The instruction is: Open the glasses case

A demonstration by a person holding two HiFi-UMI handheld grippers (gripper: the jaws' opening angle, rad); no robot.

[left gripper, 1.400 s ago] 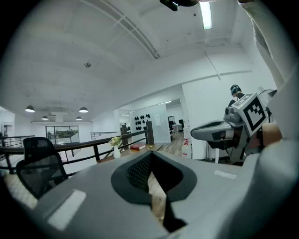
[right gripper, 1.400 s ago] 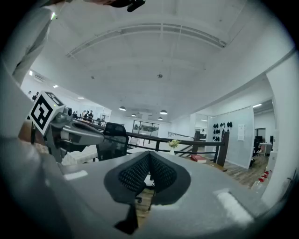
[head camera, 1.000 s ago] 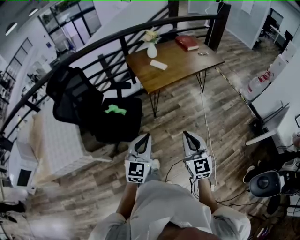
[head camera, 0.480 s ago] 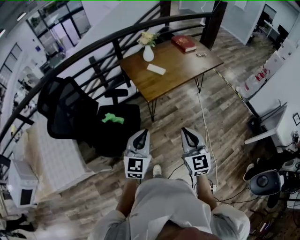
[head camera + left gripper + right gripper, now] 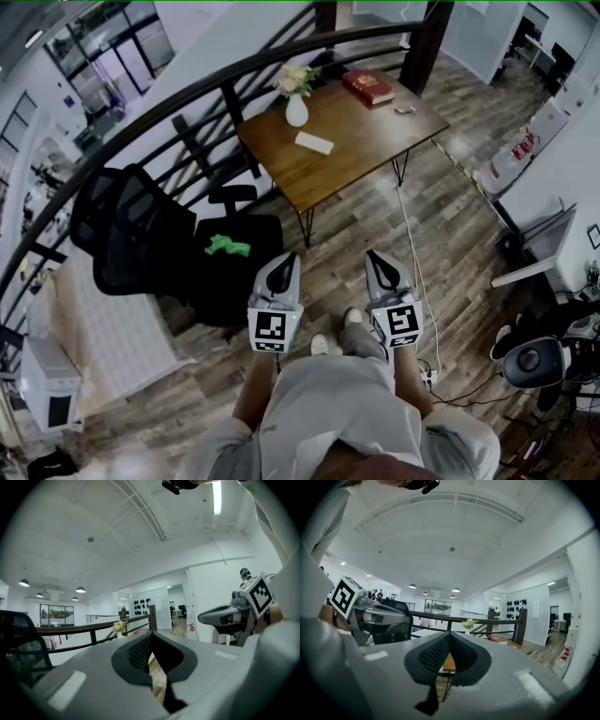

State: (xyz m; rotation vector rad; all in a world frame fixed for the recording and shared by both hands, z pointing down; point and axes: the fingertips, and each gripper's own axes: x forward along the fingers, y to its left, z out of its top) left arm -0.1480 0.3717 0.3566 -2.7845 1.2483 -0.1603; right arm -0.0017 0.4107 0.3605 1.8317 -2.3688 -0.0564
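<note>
Head view. Looking steeply down from a standing person's head onto a wooden floor (image 5: 375, 225). Low in frame, left gripper (image 5: 289, 260) and right gripper (image 5: 373, 256), side by side, pointed level toward a wooden table (image 5: 375, 127) and well apart from it. Both pinched closed, with nothing held. On the table, a slim pale oblong (image 5: 314, 142), probably the glasses case, just beside a white vase (image 5: 296, 105) of flowers. Looks flat and closed, though too small to be sure. Farther back on the table, a red book (image 5: 372, 86). Off to the left, a black office chair (image 5: 141, 234).

Left gripper view. Jaws of the left gripper (image 5: 151, 637) meeting at the tips, empty. Beyond them, a dark railing (image 5: 93, 629) and the flowers. No case to be made out.

Right gripper view. Jaws of the right gripper (image 5: 450, 635) closed tip to tip, empty. Vase and red book small in the distance.

Judged from this: nothing of the task done yet. Left to do: reaching the table, taking hold of the case, lifting its lid.
</note>
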